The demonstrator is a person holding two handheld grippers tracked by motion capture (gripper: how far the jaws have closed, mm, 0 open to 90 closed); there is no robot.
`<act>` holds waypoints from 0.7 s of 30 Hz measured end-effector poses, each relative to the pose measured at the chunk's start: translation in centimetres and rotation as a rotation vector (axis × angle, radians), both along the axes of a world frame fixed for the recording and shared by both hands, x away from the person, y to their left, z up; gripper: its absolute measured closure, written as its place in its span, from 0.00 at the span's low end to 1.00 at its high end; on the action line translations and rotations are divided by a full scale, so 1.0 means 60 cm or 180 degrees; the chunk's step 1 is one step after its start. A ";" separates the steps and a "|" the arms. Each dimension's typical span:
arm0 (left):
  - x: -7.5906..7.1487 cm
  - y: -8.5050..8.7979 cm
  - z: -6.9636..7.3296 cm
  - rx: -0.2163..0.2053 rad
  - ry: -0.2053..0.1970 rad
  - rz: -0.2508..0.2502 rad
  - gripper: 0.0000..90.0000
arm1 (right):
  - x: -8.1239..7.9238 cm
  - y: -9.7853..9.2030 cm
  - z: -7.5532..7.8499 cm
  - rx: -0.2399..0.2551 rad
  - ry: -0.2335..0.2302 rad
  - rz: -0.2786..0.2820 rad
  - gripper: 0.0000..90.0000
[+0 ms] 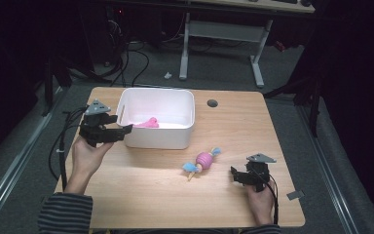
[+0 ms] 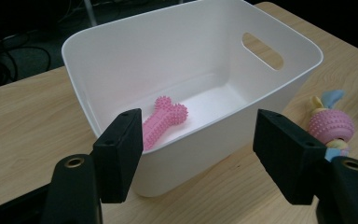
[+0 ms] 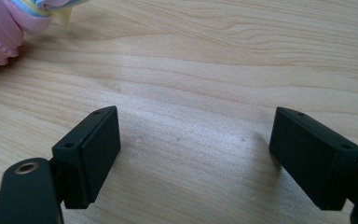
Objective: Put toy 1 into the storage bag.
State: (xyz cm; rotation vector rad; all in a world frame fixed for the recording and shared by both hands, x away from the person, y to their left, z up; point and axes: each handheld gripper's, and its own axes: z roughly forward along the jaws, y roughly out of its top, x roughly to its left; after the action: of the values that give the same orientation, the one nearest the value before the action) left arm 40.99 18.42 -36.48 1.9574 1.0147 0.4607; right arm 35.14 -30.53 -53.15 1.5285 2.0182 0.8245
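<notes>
A white plastic bin (image 1: 157, 139) stands on the wooden table, and a pink spiked bone toy (image 1: 147, 123) lies on its floor. My left gripper (image 1: 126, 129) hovers just outside the bin's left wall, jaws open and empty. In the left gripper view the bone toy (image 2: 164, 120) lies inside the bin (image 2: 205, 140) beyond the open jaws (image 2: 200, 156). A pink ball toy with blue and yellow ends (image 1: 203, 161) lies on the table right of the bin. My right gripper (image 1: 233, 174) rests low near the table's right front, open over bare wood (image 3: 193, 149), with the ball toy (image 3: 0, 32) at the upper left.
A round cable hole (image 1: 212, 103) sits in the table (image 1: 141, 195) behind the bin's right corner. A small grey tag (image 1: 294, 195) lies at the right front edge. Cables trail off the table's left side. A desk frame stands on the floor beyond.
</notes>
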 end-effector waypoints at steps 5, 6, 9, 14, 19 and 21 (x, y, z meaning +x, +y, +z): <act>-0.010 0.012 -0.007 -0.0031 0.0013 0.0034 0.37 | 0.000 0.000 0.000 0.0000 0.0000 -0.0002 0.18; -0.016 0.016 -0.010 -0.0022 0.0009 0.0049 0.37 | 0.000 0.000 0.000 -0.0002 -0.0002 -0.0002 0.18; -0.023 0.020 -0.017 -0.0037 0.0012 0.0066 0.37 | 0.000 0.000 0.000 -0.0001 -0.0002 -0.0003 0.18; -0.029 0.024 -0.030 -0.0007 0.0021 0.0075 0.37 | 0.000 0.000 0.000 -0.0001 -0.0002 -0.0003 0.18; -0.037 0.030 -0.047 -0.0019 0.0053 0.0087 0.36 | 0.000 0.000 0.000 -0.0004 -0.0002 -0.0004 0.18; -0.039 0.032 -0.054 -0.0029 0.0070 0.0088 0.36 | 0.000 0.000 0.000 -0.0004 -0.0003 -0.0004 0.18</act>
State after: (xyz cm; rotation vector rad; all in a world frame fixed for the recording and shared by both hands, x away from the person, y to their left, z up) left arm 38.64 20.32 -39.71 1.9463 1.0574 0.4499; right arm 35.15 -30.54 -53.15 1.5285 2.0165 0.8231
